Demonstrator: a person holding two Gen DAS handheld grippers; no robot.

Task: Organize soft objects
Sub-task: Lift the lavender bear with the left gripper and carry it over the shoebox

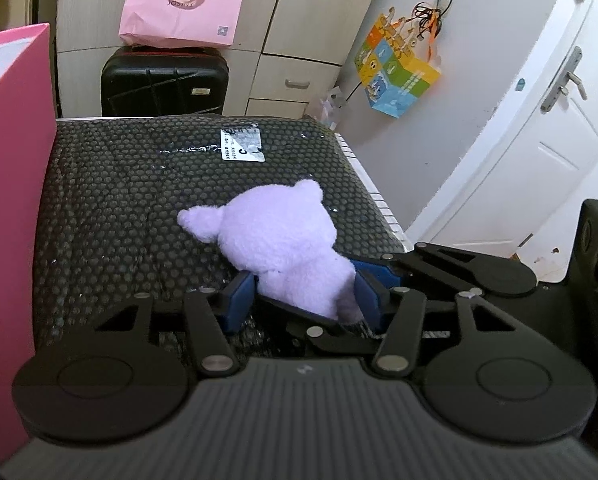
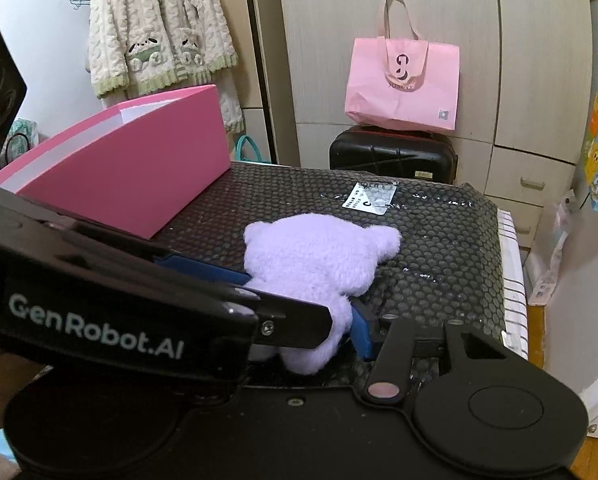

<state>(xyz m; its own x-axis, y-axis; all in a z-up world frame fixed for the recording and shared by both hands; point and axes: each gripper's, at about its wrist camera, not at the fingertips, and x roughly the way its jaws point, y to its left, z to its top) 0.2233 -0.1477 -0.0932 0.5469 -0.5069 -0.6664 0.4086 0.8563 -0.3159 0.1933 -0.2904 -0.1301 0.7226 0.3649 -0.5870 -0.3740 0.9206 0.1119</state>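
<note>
A lilac plush toy [image 1: 279, 236] [image 2: 315, 256] lies on black bubble wrap [image 1: 139, 200], its eared head pointing away from me. My left gripper [image 1: 303, 296] holds the toy's lower body, a blue pad [image 1: 239, 296] pressed into each side. My right gripper [image 2: 299, 320] comes in from the right at the same lower body; its right blue pad [image 2: 361, 332] sinks into the fur. Its other finger is hidden behind the left gripper's black arm [image 2: 139, 312], which crosses the right wrist view. An open pink box [image 2: 131, 168] [image 1: 11, 160] stands at the left of the toy.
A white label [image 1: 241, 144] is stuck at the far side of the wrap. Beyond stand a black suitcase [image 2: 391, 152] with a pink tote bag [image 2: 403, 88] on it, and wardrobe doors. A white striped edge [image 2: 513, 248] bounds the surface on the right, near a white door [image 1: 539, 140].
</note>
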